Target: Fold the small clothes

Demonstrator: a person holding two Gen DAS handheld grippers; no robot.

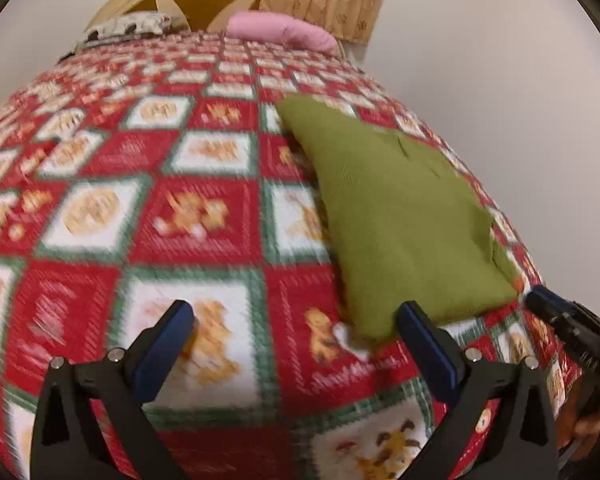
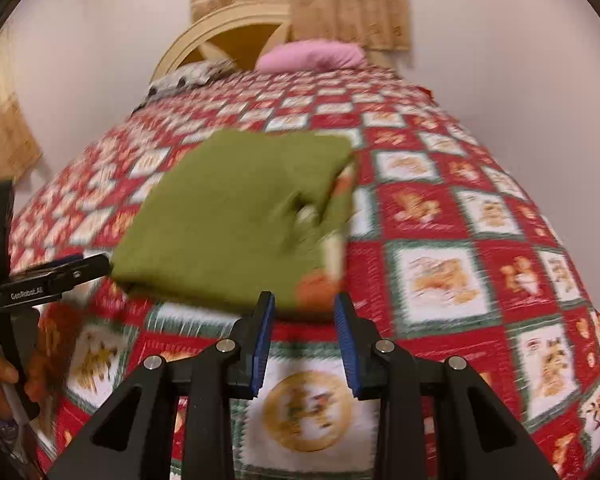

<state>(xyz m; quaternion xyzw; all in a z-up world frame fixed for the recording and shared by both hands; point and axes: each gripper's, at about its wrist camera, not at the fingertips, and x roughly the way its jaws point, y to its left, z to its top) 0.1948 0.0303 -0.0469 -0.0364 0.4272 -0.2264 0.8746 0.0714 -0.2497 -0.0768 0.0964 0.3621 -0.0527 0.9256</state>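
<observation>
Lying folded on quilt (image 1: 204, 216): green garment (image 1: 400, 216); pink pillow (image 1: 280, 32) behind.

Left tool (image 1: 296, 312) wide, right tool (image 2: 305, 300) narrower, both empty

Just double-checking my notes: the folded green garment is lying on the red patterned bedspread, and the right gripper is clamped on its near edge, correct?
Not quite. The green garment does lie folded on the red bedspread, but the right gripper is not clamped on it: in the right wrist view its jaws stand apart with nothing between them, just short of the garment's near edge.
</observation>
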